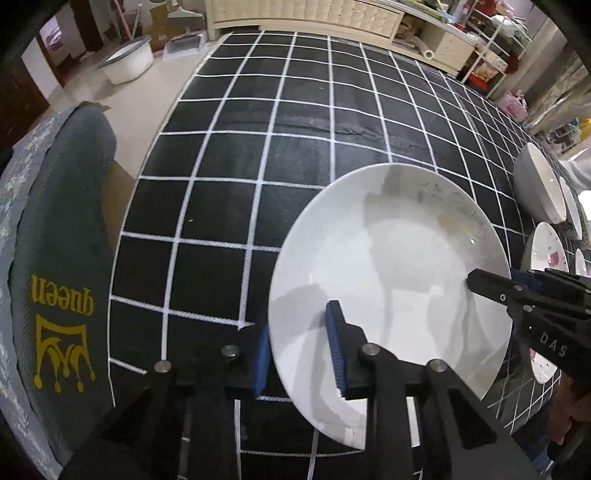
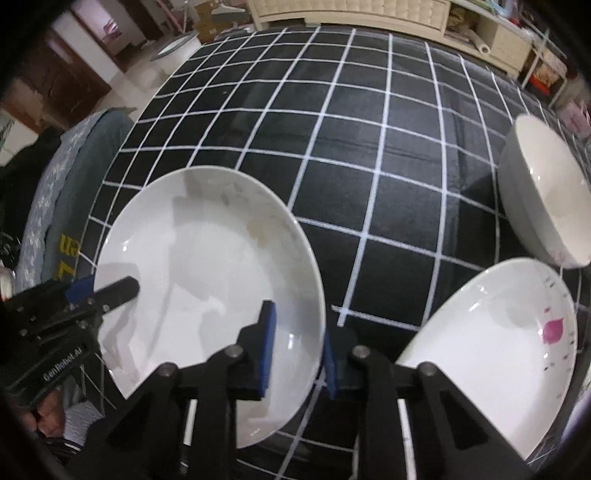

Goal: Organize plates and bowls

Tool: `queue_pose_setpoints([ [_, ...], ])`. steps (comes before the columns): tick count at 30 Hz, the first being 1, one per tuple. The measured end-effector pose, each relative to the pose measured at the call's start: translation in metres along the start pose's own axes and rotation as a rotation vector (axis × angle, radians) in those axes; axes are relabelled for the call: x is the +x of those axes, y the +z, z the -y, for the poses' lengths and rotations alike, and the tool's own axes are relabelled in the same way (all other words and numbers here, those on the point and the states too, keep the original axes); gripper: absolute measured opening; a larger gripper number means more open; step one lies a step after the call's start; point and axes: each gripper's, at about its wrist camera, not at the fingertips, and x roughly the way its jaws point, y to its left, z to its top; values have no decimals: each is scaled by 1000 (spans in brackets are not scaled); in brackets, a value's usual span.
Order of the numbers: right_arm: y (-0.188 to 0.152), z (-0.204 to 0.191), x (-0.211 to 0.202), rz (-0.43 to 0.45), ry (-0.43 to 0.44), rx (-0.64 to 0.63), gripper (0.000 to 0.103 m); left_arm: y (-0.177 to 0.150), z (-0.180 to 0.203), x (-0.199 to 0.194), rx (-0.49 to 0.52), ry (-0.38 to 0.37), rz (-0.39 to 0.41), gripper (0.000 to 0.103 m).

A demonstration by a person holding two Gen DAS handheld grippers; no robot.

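Observation:
A plain white plate (image 1: 391, 280) is held over the black checked tablecloth (image 1: 258, 147) by both grippers. My left gripper (image 1: 299, 354) has its blue pads on either side of the plate's left rim, shut on it. My right gripper (image 2: 299, 347) clamps the plate (image 2: 207, 280) at its right rim. The right gripper also shows in the left wrist view (image 1: 491, 284), the left gripper in the right wrist view (image 2: 103, 290). A white plate with a pink flower (image 2: 491, 347) and a white bowl (image 2: 543, 192) stand to the right.
A grey cushion with yellow "queen" print (image 1: 62, 266) lies at the table's left edge. More dishes (image 1: 546, 247) stand at the table's right side. Shelves and a cream cabinet (image 1: 306, 14) stand beyond the far edge.

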Motion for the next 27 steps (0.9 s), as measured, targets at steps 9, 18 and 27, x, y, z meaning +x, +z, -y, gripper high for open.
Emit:
queue_pose_setpoints([
  [9, 8, -17, 6, -2, -16, -38, 26, -9, -21, -9, -74, 10, -14, 23],
  [18, 3, -5, 5, -12, -22, -9, 26, -17, -2, -9, -39, 25, 5, 24],
  [27, -20, 13, -41, 89, -18, 10, 60, -25, 12, -50, -21, 243, 90, 44],
])
